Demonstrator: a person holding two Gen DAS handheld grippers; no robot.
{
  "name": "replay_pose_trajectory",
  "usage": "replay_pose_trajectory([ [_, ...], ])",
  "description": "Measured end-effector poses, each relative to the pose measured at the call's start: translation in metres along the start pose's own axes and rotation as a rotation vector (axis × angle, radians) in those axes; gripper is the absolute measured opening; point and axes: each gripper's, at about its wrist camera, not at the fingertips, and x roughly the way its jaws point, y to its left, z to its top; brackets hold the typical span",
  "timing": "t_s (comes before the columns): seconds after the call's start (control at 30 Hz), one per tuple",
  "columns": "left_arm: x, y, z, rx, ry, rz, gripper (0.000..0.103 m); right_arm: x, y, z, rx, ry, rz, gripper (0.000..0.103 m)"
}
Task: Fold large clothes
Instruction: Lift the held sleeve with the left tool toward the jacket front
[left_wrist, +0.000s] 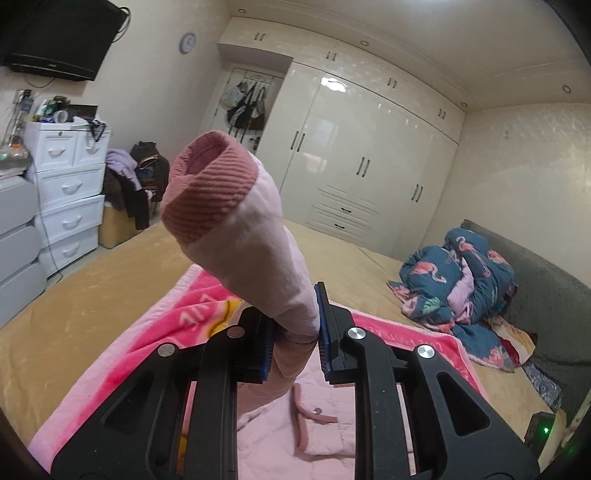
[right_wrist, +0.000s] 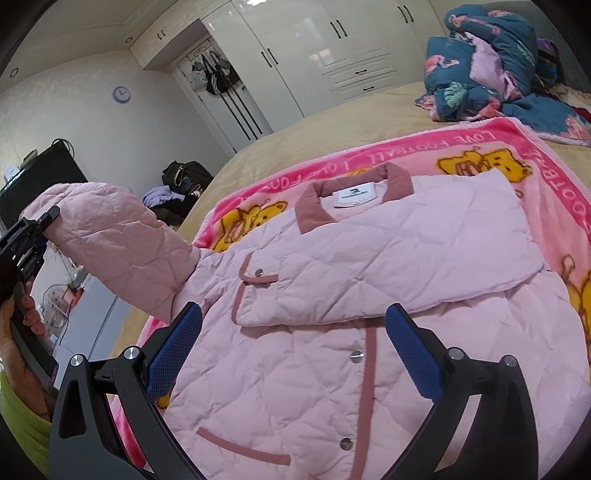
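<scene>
White wardrobe doors (left_wrist: 354, 155) line the far wall of a bedroom, and a tan bed (left_wrist: 110, 280) fills the floor in front of them; the left tool (left_wrist: 295, 332) is closed tight on a pink sleeve (left_wrist: 236, 221), its blue pads pinching the fabric a little below the cuff, so that the darker ribbed cuff (left_wrist: 210, 184) stands up above the tool and gapes toward the camera; from the right wrist view the same sleeve rises off the bed at the left, with a person's hand (right_wrist: 26, 332) on the tool's handle; the right tool (right_wrist: 291, 343) hangs over the front of the jacket with its jaws wide apart and nothing between them; the pink quilted jacket (right_wrist: 295, 387) lies front up on a bright pink blanket (right_wrist: 461, 147) printed with yellow bears, its collar (right_wrist: 354, 184) pointing toward the wardrobe; the other sleeve (right_wrist: 406, 251) is folded across the chest; a crumpled blue quilt (left_wrist: 465, 273) sits near the grey headboard (left_wrist: 546, 302), well apart from the jacket; white drawers (left_wrist: 66, 192) stand beside the bed.
</scene>
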Motion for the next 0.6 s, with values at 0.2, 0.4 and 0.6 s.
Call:
replay_pose_trajectory([
  [0.2, 0.009, -0.024, -0.005, 0.026, 0.019, -0.030, 0.012, -0.010, -0.017, 0.001, 0.024, -0.014, -0.002, 0.099],
  [0.4, 0.019, -0.048, -0.012, 0.056, 0.036, -0.070, 0.012, -0.018, -0.033, 0.001, 0.056, -0.029, -0.005, 0.099],
  [0.6, 0.030, -0.078, -0.025, 0.102, 0.061, -0.115, 0.012, -0.023, -0.048, 0.001, 0.082, -0.041, -0.011, 0.099],
])
